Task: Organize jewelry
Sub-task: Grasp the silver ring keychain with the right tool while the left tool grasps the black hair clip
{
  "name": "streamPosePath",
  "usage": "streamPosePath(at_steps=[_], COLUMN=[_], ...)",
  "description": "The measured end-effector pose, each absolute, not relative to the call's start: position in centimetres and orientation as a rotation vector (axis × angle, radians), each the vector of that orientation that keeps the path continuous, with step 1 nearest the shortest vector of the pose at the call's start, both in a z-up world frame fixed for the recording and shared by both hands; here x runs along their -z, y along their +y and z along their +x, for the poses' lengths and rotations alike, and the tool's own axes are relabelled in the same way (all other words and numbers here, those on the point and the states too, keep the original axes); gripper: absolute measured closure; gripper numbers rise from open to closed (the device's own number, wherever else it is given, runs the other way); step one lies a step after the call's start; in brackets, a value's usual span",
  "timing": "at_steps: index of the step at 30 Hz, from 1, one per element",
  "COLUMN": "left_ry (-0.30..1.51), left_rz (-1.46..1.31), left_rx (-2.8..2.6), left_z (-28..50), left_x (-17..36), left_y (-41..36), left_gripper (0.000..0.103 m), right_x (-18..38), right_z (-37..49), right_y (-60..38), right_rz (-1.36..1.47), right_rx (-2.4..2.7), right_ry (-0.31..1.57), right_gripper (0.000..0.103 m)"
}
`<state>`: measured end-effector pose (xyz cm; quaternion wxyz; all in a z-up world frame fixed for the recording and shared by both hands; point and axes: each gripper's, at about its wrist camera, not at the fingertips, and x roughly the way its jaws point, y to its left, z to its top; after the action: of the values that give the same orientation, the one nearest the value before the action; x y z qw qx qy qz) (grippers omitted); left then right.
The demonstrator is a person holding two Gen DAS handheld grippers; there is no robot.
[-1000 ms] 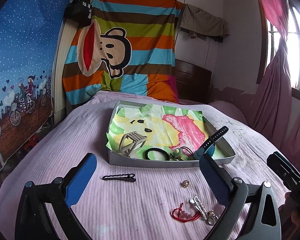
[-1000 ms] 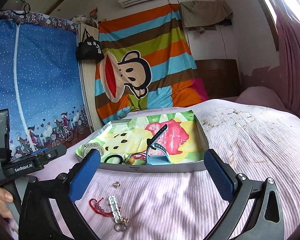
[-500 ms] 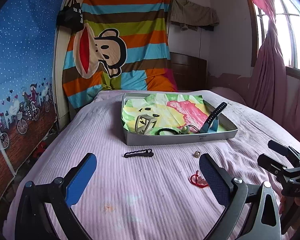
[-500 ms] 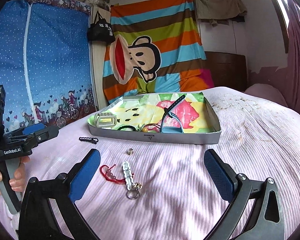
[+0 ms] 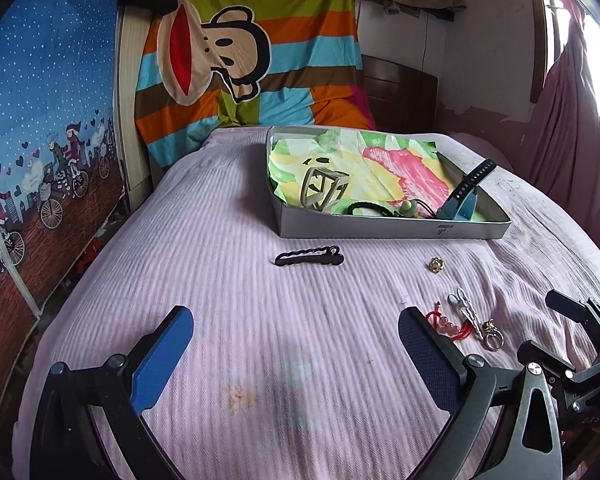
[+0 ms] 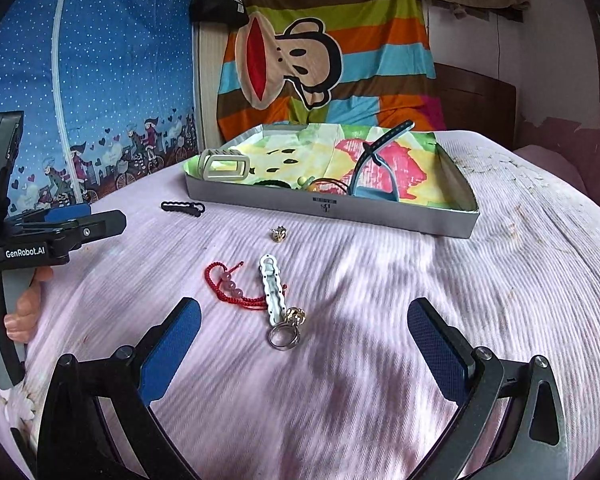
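Both tools are hovering spread wide over the pink bed [image 5: 220, 300], gripping nothing: the left tool [image 5: 296, 354] and the right tool [image 6: 304, 344] are touching no jewelry. A hand [image 6: 22, 308] is clasping the left tool's handle, holding it level at the right view's left edge. Just beyond the right tool's fingers, a silver ring [image 6: 284, 334], white clip [image 6: 271, 288] and red bead bracelet [image 6: 230, 284] are lying together. Farther off are sitting a small gold charm [image 6: 278, 233] and a black hair clip [image 5: 309, 257]. Beyond them, the grey tray [image 5: 392, 232] is holding a blue watch band [image 5: 462, 196], a black hair tie [image 5: 366, 207] and a grey buckle [image 5: 324, 192].
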<state>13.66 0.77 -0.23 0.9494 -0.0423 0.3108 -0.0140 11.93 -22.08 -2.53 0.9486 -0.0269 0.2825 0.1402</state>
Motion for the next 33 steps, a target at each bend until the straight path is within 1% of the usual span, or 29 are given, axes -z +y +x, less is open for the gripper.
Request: streamPosePath(at_steps=[1, 2, 3, 4, 5, 6, 7, 9, 12, 15, 16, 30, 33], left_ry=[0.642, 0.652, 0.663, 0.672, 0.679, 0.686, 0.693, 0.702, 0.708, 0.708, 0.709, 0.725, 0.736], left_rz=[-0.089, -0.091, -0.091, -0.090, -0.088, -0.086, -0.086, -0.082, -0.071, -0.058, -0.051, 0.049, 0.066], left_rx=[0.025, 0.023, 0.022, 0.020, 0.020, 0.020, 0.020, 0.022, 0.025, 0.028, 0.028, 0.046, 0.057], left_z=[14.0, 14.3, 14.6, 14.9, 15.3, 15.6, 15.9, 16.4, 16.9, 17.3, 17.5, 21.3, 21.8], left_x=[0.3, 0.3, 0.4, 0.5, 0.5, 0.6, 0.7, 0.9, 1.2, 1.3, 1.3, 1.2, 1.5], left_y=[0.9, 1.0, 1.2, 1.2, 1.3, 1.4, 1.4, 1.5, 1.4, 1.3, 1.2, 0.1, -0.2], left_gripper=[0.000, 0.000, 0.000, 0.000, 0.000, 0.000, 0.000, 0.000, 0.000, 0.000, 0.000, 0.000, 0.004], right_x=[2.7, 2.9, 3.1, 3.4, 3.7, 4.0, 4.3, 4.8, 5.3, 5.6, 5.6, 5.1, 5.0], right_z=[12.2, 12.4, 12.6, 12.8, 13.0, 13.1, 13.2, 13.5, 13.6, 13.9, 14.1, 18.1, 18.7], right_y=[-21.9, -21.8, -21.6, -21.4, -21.3, -21.2, -21.0, -20.8, -20.4, -20.2, -20.2, -19.2, -19.1], right_rz=[-0.057, -0.058, -0.061, -0.065, -0.069, -0.070, -0.073, -0.079, -0.091, -0.090, -0.085, -0.077, -0.067], right_rx=[-0.287, -0.296, -0.309, -0.316, -0.321, -0.325, -0.329, -0.333, -0.344, -0.342, -0.340, -0.357, -0.368], right_ry=[0.586, 0.599, 0.616, 0.632, 0.651, 0.665, 0.681, 0.716, 0.738, 0.752, 0.753, 0.705, 0.701], right_gripper=[0.003, 0.008, 0.022, 0.030, 0.040, 0.045, 0.048, 0.060, 0.068, 0.081, 0.084, 0.085, 0.085])
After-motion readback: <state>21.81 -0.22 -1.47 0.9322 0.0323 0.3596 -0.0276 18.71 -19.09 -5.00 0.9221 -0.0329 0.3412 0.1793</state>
